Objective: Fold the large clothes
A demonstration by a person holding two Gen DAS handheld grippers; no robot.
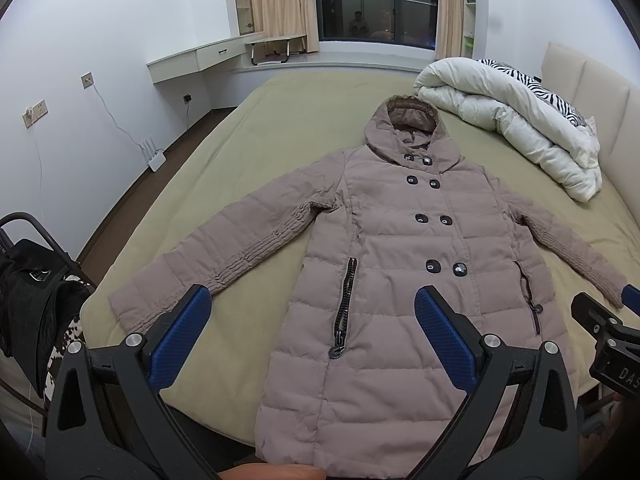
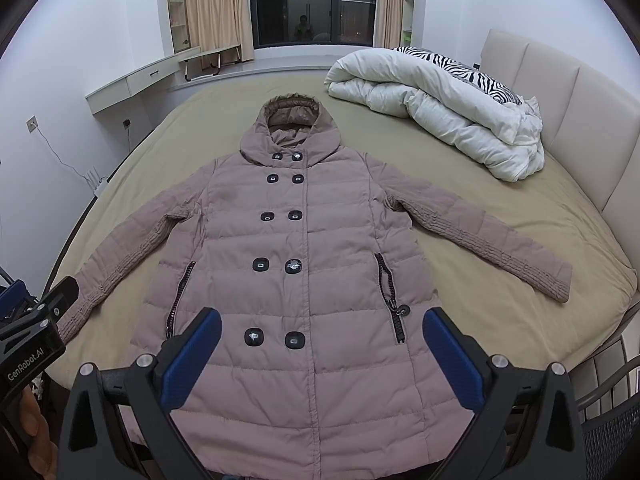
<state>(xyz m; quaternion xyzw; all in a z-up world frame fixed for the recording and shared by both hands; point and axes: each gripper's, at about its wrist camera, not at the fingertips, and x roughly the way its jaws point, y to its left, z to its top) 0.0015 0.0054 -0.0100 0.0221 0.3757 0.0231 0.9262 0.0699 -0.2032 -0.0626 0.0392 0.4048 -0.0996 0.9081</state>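
A long mauve quilted coat lies face up and flat on the bed, hood toward the window, both sleeves spread out, double rows of dark buttons fastened. My left gripper hovers open above the coat's lower left part, nothing between its blue pads. My right gripper hovers open above the lower hem area, pads wide apart and empty. Each gripper's body shows at the edge of the other's view.
The olive-sheeted bed has a rolled white duvet with a zebra pillow by the padded headboard. A chair with dark clothing stands left of the bed. A router sits on the floor.
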